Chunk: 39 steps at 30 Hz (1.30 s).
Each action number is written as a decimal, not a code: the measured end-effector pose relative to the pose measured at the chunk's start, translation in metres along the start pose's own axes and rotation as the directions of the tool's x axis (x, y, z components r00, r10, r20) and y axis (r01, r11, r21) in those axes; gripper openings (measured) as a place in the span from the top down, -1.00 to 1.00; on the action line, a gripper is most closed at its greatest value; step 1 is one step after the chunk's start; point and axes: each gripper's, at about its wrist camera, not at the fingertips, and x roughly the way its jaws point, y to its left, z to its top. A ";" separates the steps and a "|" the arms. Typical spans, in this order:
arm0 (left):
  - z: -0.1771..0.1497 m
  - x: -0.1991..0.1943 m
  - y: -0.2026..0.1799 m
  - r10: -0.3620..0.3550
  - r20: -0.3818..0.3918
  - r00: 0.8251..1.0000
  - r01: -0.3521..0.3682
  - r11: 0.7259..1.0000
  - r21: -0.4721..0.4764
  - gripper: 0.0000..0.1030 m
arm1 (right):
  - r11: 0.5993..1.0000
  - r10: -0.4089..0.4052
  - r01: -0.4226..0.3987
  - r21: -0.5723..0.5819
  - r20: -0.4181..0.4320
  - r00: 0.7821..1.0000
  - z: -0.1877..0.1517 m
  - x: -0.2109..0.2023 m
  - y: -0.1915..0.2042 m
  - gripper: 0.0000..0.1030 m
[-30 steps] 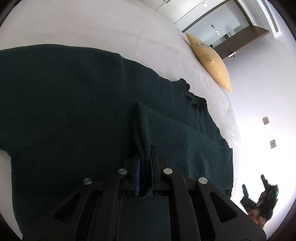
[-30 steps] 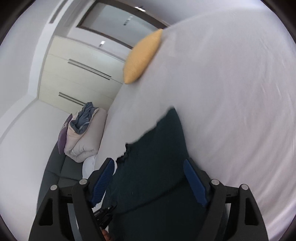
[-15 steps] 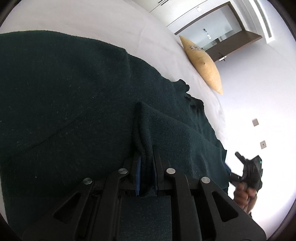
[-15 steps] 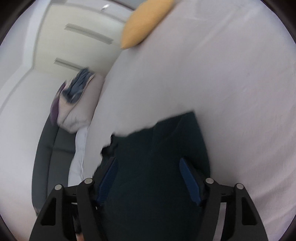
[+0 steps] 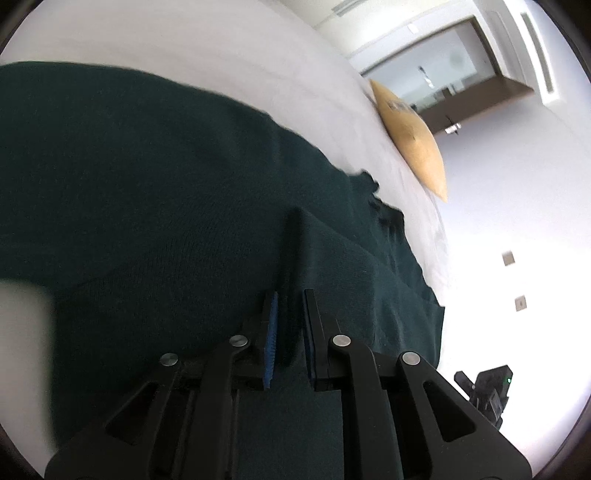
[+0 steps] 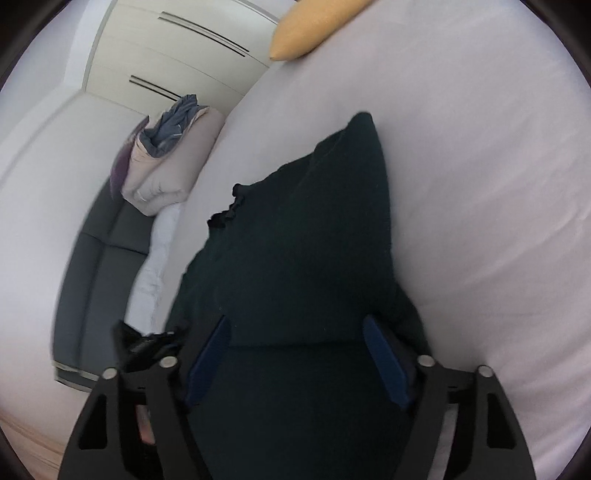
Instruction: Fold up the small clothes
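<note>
Sweater (image 5: 155, 192), a dark green knit, lies spread on the white bed (image 5: 207, 48), reaching the bed's near edge in both wrist views. In the left wrist view the left gripper (image 5: 290, 338) sits low over the cloth with its fingers (image 5: 270, 339) only a narrow gap apart; they have just been opening, and a raised ridge of the knit still runs between the blue pads, though whether the pads still press on it cannot be told for sure. From that ridge a folded layer of the sweater slopes off toward the bed's right edge, where the right gripper (image 5: 487, 391) shows small and dark in the lower right corner. In the right wrist view the right gripper (image 6: 295, 362) hangs over the sweater (image 6: 306, 240) with its fingers (image 6: 386, 363) spread wide, the cloth lying flat beneath them and touching neither pad. Farther on, the dark neckline (image 6: 225, 218) sits close to the bed's left edge. At the far end of the bed a yellow pillow (image 6: 314, 26) rests, and beyond the bed's side a grey sofa (image 6: 99, 266) carries a bundled quilt (image 6: 166, 162) before pale wardrobe doors (image 6: 173, 48).
</note>
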 end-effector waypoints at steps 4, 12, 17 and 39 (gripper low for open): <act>0.001 -0.056 0.036 -0.018 0.100 0.995 0.027 0.996 -0.086 -0.29 | 0.999 -0.029 0.028 0.045 0.011 1.000 -0.013 -0.016 0.002 -0.52; 0.007 -0.186 0.178 0.058 0.372 0.926 0.103 0.911 -0.400 -0.40 | 0.992 0.086 -0.095 0.089 0.093 0.992 -0.070 -0.049 0.028 -0.53; 0.005 -0.225 0.244 0.070 0.477 0.876 0.233 0.804 -0.547 -0.40 | 0.984 0.126 -0.134 0.115 0.075 0.989 -0.092 -0.036 0.049 -0.53; 0.046 -0.234 0.319 0.169 0.545 0.821 0.324 0.648 -0.689 0.57 | 0.985 0.134 -0.138 0.103 0.037 0.990 -0.111 -0.010 0.083 -0.53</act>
